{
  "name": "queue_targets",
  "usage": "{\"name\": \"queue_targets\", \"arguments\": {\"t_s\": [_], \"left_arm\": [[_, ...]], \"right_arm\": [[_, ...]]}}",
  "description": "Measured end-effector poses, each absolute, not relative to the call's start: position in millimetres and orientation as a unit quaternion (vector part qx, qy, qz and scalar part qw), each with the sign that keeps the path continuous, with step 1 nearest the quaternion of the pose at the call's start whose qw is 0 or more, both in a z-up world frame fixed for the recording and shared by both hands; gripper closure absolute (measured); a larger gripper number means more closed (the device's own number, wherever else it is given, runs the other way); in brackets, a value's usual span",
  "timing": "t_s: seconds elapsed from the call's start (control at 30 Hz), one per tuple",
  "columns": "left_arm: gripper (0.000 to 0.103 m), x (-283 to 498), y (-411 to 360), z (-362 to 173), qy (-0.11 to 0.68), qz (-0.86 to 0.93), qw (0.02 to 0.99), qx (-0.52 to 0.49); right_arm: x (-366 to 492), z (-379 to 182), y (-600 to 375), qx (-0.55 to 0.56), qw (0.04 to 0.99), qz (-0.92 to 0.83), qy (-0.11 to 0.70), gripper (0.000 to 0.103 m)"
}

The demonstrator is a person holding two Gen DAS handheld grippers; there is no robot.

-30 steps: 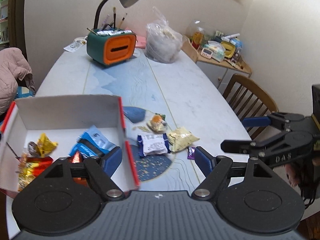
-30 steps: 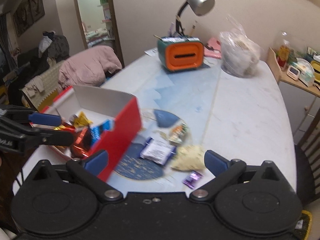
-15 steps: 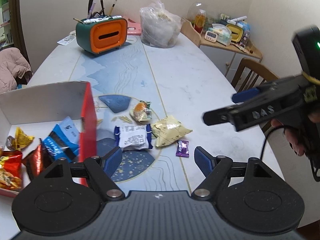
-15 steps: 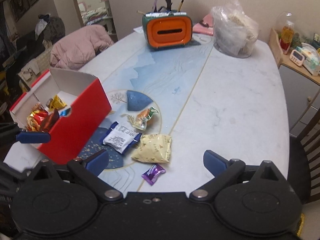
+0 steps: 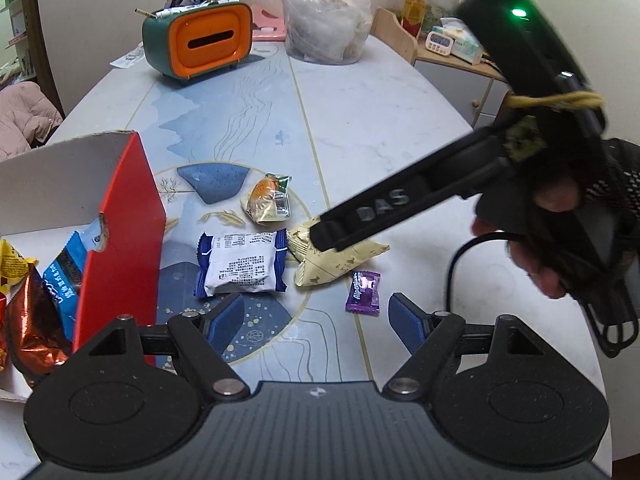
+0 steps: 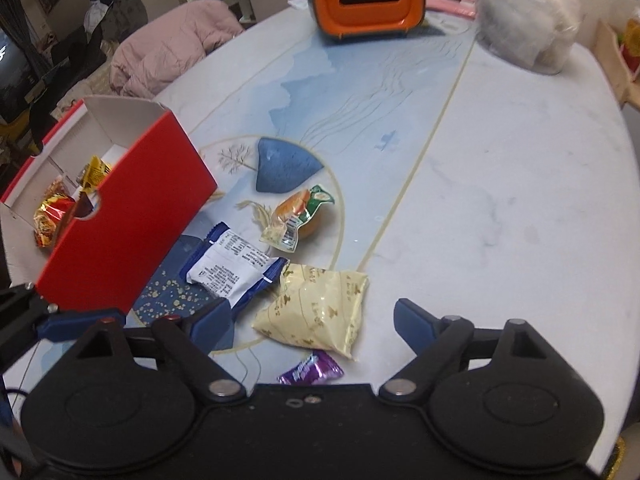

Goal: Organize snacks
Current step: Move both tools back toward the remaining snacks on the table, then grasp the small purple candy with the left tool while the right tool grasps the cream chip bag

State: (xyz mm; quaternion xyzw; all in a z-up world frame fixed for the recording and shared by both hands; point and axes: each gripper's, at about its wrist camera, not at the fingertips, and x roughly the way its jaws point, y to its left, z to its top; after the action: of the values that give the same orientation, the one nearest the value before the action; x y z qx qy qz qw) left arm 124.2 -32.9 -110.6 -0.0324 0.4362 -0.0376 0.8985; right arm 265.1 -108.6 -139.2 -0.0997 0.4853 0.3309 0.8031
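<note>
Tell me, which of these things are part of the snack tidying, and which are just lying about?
Part of the job: red box, cream packet, blue-and-white packet, orange-and-green packet, purple candy.

Lying about: orange tissue box, plastic bag, pink coat.

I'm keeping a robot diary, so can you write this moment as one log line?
step: reaching for snacks | right gripper: jaws closing over cream packet, not gripping | left gripper: jaws open, empty | loose: four snacks | red box: partly filled
</note>
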Motion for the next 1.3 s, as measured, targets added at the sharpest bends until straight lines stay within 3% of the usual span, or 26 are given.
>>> {"name": "queue_targets", "arguments": {"t_s": [0.67, 0.9, 1.3], "left_arm": [[0.025, 162, -65, -147, 0.450, -0.047, 0.892, 0.008], [0.027, 172, -71, -156, 0.462, -0.068, 0.884, 0.017], [0.048, 191, -76, -172, 0.488, -0.089, 0.868, 0.013]], "right_arm": [[295, -175, -94, -0.089, 0.762, 0.349, 0.538, 0.033], [297, -177, -99, -0.085, 0.760, 0.361, 0.534, 0.045], [307, -175, -137, -0.066, 0.771, 0.344, 0.531, 0.052]]}}
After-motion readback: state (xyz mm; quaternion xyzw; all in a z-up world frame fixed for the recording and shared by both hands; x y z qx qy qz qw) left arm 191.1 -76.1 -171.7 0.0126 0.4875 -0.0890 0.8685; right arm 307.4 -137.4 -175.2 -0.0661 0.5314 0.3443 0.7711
